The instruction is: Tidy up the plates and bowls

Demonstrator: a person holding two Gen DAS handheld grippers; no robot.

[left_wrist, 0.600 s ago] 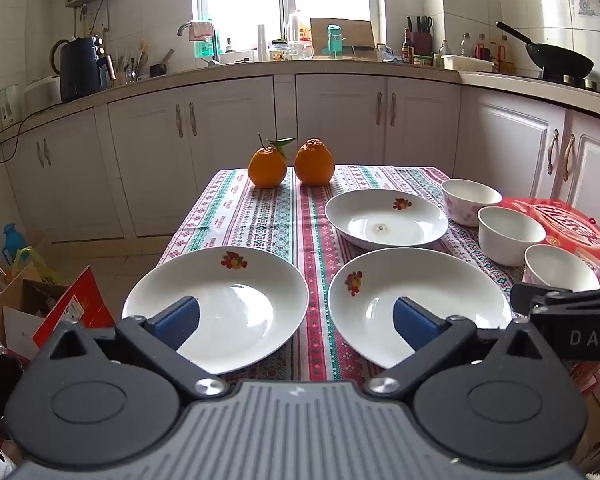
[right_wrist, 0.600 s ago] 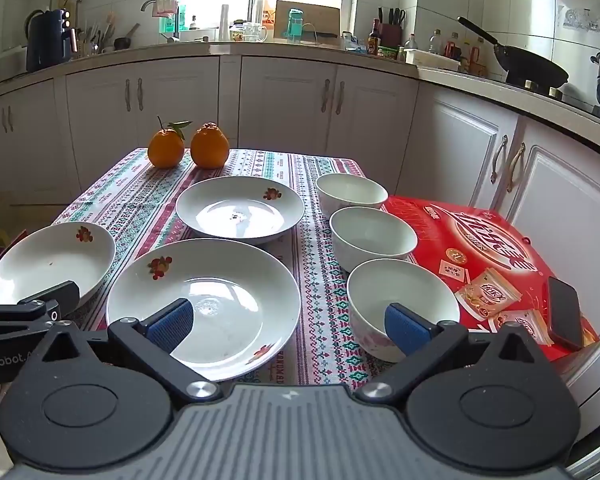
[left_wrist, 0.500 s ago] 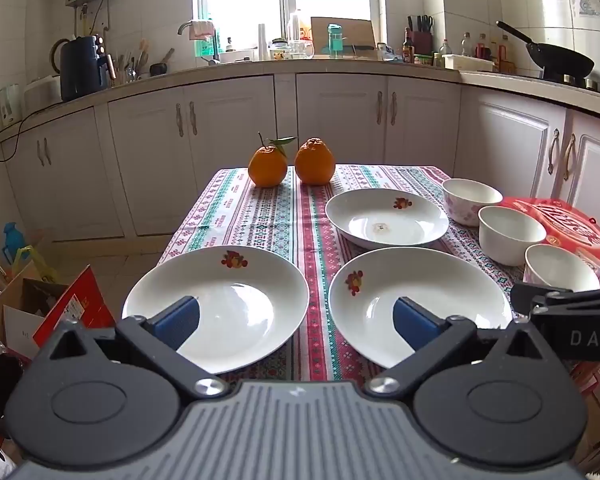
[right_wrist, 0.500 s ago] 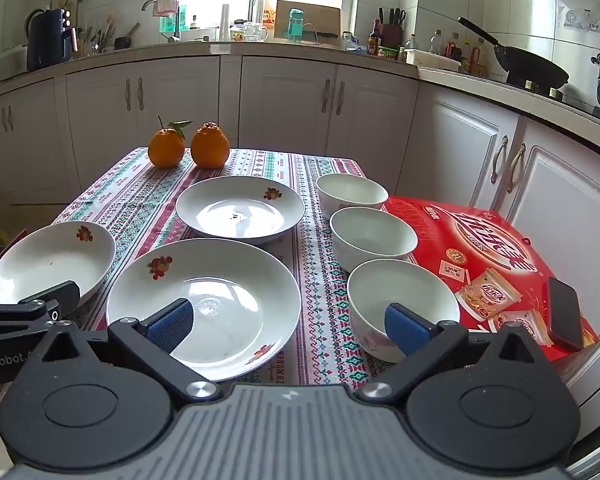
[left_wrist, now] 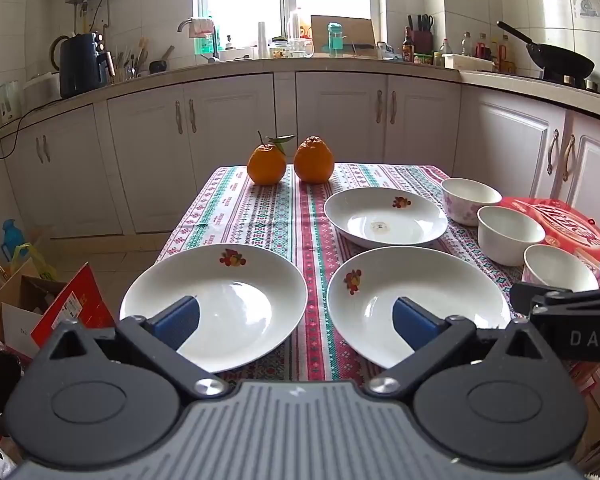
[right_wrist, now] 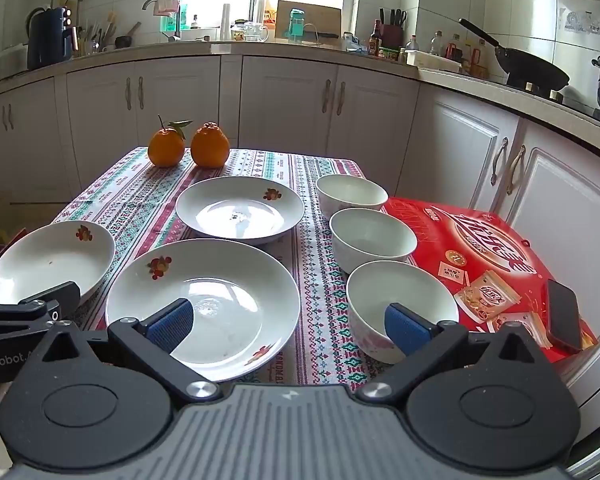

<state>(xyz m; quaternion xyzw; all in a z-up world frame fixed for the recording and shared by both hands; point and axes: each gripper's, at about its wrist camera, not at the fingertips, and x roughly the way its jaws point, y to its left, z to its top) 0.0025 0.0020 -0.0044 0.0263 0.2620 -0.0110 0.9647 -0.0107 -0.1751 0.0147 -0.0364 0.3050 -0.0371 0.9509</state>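
**Both sets of fingers wide open over the laid-out plates and bowls**

We hold the left gripper (left_wrist: 294,320) above the near edge of the counter (left_wrist: 260,208), its blue fingers (left_wrist: 176,320) spread as wide as they go and gripping nothing. One finger hangs over the near left plate (left_wrist: 220,304), the other over the near right plate (left_wrist: 416,300); neither touches the china as far as we can tell.

We hold the right gripper (right_wrist: 288,322) the same way, fingers (right_wrist: 406,328) fully apart and empty. Its left finger hangs over the near right plate (right_wrist: 204,300), its right finger over the nearest bowl (right_wrist: 400,300).

Three white plates with small fruit prints lie flat on the patterned cloth: two side by side at the near edge, close but apart, and a far plate (left_wrist: 384,216) behind the right one, just beside it. Three white bowls stand upright in a row along the right side of the cloth: the nearest bowl, the middle bowl (right_wrist: 372,236) and the far bowl (right_wrist: 350,196), each just beside the next. Nothing is stacked.

Two oranges (left_wrist: 290,160) sit together at the far end of the counter, one with a leaf on its stem. A red box (right_wrist: 480,248) lies to the right of the bowls, with a dark phone (right_wrist: 564,320) resting on its near corner.
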